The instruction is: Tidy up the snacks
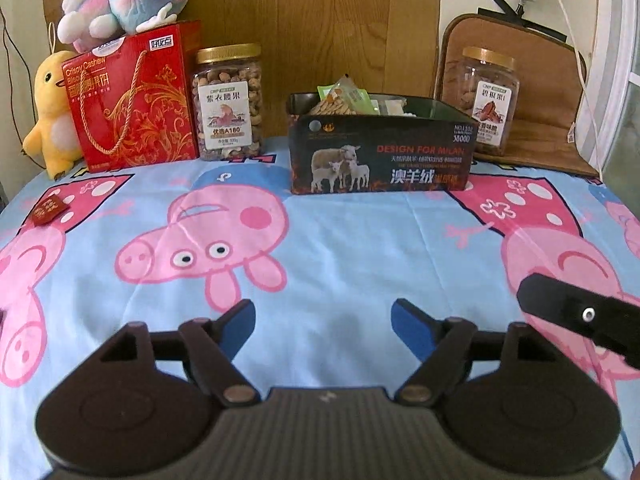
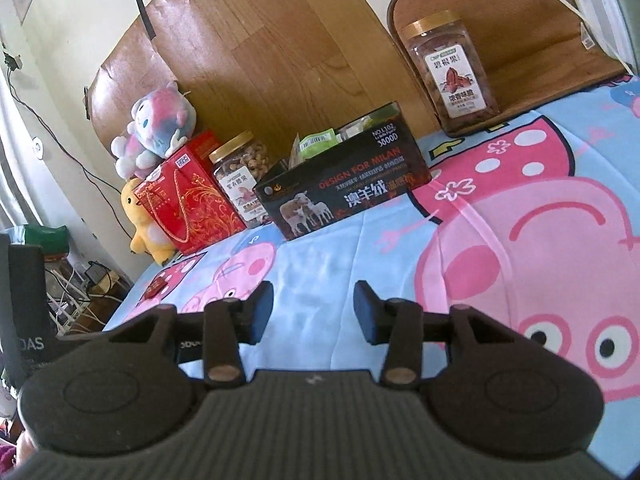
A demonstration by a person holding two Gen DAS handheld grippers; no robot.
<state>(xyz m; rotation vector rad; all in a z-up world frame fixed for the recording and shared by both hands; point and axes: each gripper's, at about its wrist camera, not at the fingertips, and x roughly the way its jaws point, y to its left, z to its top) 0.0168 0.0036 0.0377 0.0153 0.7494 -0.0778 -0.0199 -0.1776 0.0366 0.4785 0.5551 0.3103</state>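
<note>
A black open box point(image 1: 380, 152) with sheep pictures stands at the back of the table and holds snack packets point(image 1: 344, 98); it also shows in the right wrist view point(image 2: 340, 184). A small red packet point(image 1: 50, 210) lies on the cloth at the far left, also seen in the right wrist view point(image 2: 154, 289). My left gripper point(image 1: 323, 322) is open and empty above the cloth, well short of the box. My right gripper point(image 2: 314, 308) is open and empty, lower right of the box; part of it point(image 1: 580, 316) shows in the left wrist view.
A red gift box point(image 1: 132, 100), a nut jar point(image 1: 228, 104) and plush toys point(image 1: 52, 116) stand at the back left. A second nut jar point(image 1: 486, 100) stands on a brown cushion point(image 1: 536, 120) at the back right. A cartoon-pig cloth point(image 1: 320, 240) covers the table.
</note>
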